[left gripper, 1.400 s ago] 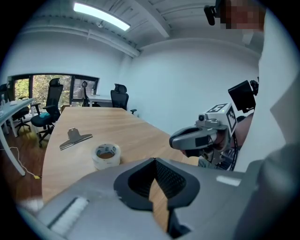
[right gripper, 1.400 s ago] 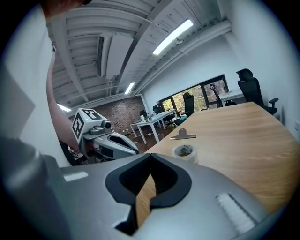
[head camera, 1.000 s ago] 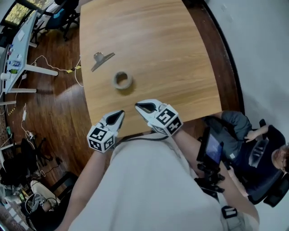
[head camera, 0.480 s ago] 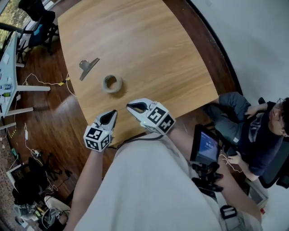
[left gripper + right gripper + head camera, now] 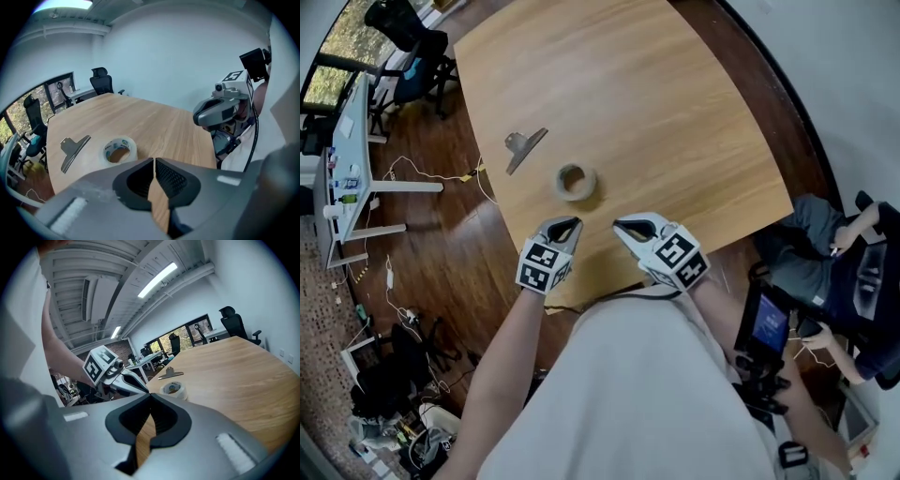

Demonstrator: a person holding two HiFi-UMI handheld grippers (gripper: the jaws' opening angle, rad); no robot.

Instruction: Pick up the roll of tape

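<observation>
Jaws on both the left gripper (image 5: 565, 223) and the right gripper (image 5: 630, 225) are closed, gripping nothing, over the near edge of the table (image 5: 675, 122). Just beyond them the tape (image 5: 575, 181) lies flat and untouched, with a clip (image 5: 523, 146) farther off. By my judgement nothing is done yet: opening, reaching, gripping and lifting all remain

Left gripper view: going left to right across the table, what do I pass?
binder clip -> roll of tape -> right gripper, held above the table's right edge.
</observation>
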